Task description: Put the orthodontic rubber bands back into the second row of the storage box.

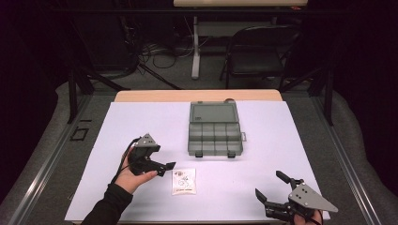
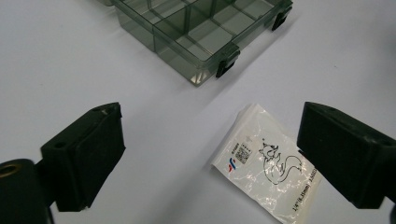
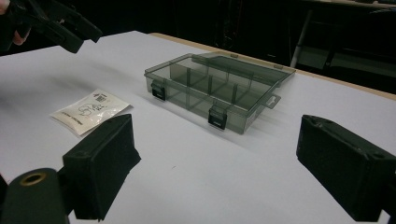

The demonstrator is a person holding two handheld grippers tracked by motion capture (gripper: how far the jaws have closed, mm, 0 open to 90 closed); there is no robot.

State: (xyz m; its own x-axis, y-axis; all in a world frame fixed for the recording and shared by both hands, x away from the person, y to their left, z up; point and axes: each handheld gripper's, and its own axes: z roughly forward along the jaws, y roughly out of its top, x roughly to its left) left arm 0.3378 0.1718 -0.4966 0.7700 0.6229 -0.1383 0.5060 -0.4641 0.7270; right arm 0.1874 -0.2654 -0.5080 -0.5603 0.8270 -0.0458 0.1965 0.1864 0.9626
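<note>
While the left claw (image 1: 165, 167) hangs over the near left part of the counter (image 1: 141, 117), its jaws stand apart with nothing between the pads; the small plastic bag (image 1: 183, 181) lies flat on the counter just beside its tips, toward the near edge. In the left gripper view the bag (image 2: 266, 165) shows between the two black jaws but below them, not touched by either. The print on the bag reads as follows: a line drawing of a squirrel, a square code patch, a small red and blue mark, and one line of small characters along the long edge that begins with 1/4"; the rest of that line is too small to read. No brand name can be made out.

An open compartment box (image 1: 215, 129) of smoky clear plastic sits near the middle of the counter, its lid laid back toward the far edge, its dividers forming two rows of cells, and two black latches on its near wall. The box and the bag are apart.

At the near right corner of the counter the right claw (image 1: 271, 185) is held with its jaws wide apart, gripping nothing. In the right gripper view the box (image 3: 219, 88) lies ahead of it and the bag (image 3: 88, 111) to the left.
</note>
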